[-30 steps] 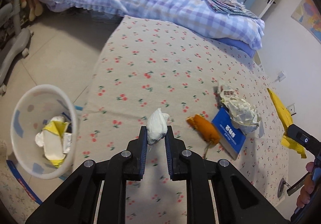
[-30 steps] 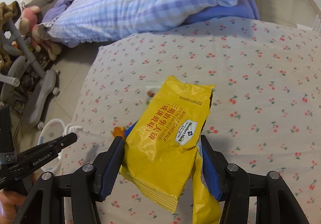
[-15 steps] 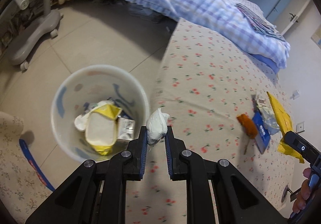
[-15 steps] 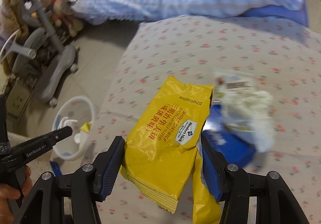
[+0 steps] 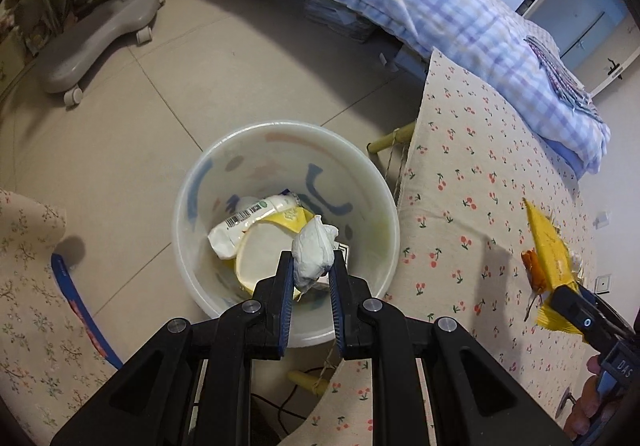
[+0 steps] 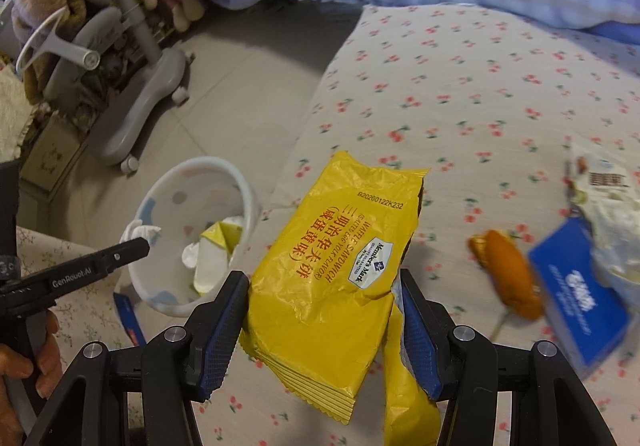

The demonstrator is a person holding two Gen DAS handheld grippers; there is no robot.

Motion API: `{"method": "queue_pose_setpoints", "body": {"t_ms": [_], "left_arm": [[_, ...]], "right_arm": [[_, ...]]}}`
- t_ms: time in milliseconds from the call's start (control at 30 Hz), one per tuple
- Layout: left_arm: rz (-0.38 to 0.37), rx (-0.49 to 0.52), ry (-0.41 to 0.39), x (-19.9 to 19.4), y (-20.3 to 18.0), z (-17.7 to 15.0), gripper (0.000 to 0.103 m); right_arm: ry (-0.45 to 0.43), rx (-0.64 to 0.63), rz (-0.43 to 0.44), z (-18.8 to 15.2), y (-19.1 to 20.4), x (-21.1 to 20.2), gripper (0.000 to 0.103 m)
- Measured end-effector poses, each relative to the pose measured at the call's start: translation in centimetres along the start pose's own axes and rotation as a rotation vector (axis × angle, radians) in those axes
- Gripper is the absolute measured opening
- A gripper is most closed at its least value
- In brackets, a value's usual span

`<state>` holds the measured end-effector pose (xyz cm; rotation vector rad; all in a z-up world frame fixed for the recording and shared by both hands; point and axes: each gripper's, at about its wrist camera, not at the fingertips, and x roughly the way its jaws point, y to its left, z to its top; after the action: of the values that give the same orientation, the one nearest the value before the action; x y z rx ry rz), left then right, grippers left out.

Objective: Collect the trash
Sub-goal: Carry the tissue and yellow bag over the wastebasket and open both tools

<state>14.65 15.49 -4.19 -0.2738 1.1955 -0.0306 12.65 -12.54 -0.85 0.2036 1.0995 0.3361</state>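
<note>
Your left gripper [image 5: 310, 278] is clamped on a crumpled white tissue wad [image 5: 314, 254], which hangs directly above the open mouth of the white trash bin [image 5: 384, 206] on the tiled floor; the bin already contains a white tube with a barcode [image 5: 250, 220] and a yellow-edged wrapper [image 5: 264, 250]. Your right gripper [image 6: 324, 310] is closed around a yellow snack packet [image 6: 340, 258], pads pressing both its sides, over the cherry-print cover [image 6: 460, 86] of the bed. From that packet, the bin [image 6: 248, 198] sits at nine o'clock, just beside the bed edge. At three o'clock on the cover lie an orange wrapper [image 6: 508, 274], a blue booklet [image 6: 576, 294] and, touching the booklet's far edge, a crumpled white wrapper [image 6: 608, 206].
</note>
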Motion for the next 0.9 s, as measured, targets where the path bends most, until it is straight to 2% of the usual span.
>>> {"method": "queue_pose_setpoints", "body": {"t_ms": [67, 100, 133, 200, 233, 333, 433, 833, 867, 900], "left_arm": [[0.001, 0.0, -0.004, -0.1, 0.3, 0.4, 0.029], [0.027, -0.007, -0.007, -0.3, 0.5, 0.5, 0.044], [0.042, -0.009, -0.018, -0.5, 0.6, 0.5, 0.063], [0.095, -0.012, -0.04, -0.9, 1.0, 0.5, 0.082], [0.126, -0.017, -0.048, -1.2, 1.3, 0.4, 0.085], [0.194, -0.034, -0.064, -1.7, 2.6, 0.0, 0.09], [0.249, -0.048, -0.07, -2.2, 4.0, -0.2, 0.091], [0.263, -0.126, -0.082, -3.7, 9.0, -0.6, 0.092], [0.265, -0.129, -0.082, -3.7, 9.2, -0.6, 0.092], [0.267, -0.133, -0.081, -3.7, 9.4, -0.6, 0.092]], "right_arm": [[0.005, -0.005, 0.005, 0.1, 0.5, 0.7, 0.063], [0.006, -0.006, 0.008, 0.2, 0.8, 1.0, 0.063], [0.007, -0.008, 0.012, 0.2, 1.0, 1.3, 0.063], [0.011, -0.014, 0.021, 0.3, 1.5, 1.8, 0.063], [0.012, -0.017, 0.025, 0.4, 1.8, 2.1, 0.063], [0.021, -0.029, 0.038, 0.5, 2.7, 2.9, 0.063], [0.026, -0.044, 0.046, 0.7, 3.8, 3.8, 0.063], [0.055, -0.064, 0.122, 1.5, 7.6, 8.8, 0.064], [0.051, -0.063, 0.136, 1.5, 7.8, 9.0, 0.065], [0.039, -0.061, 0.165, 1.6, 8.0, 9.2, 0.072]]}}
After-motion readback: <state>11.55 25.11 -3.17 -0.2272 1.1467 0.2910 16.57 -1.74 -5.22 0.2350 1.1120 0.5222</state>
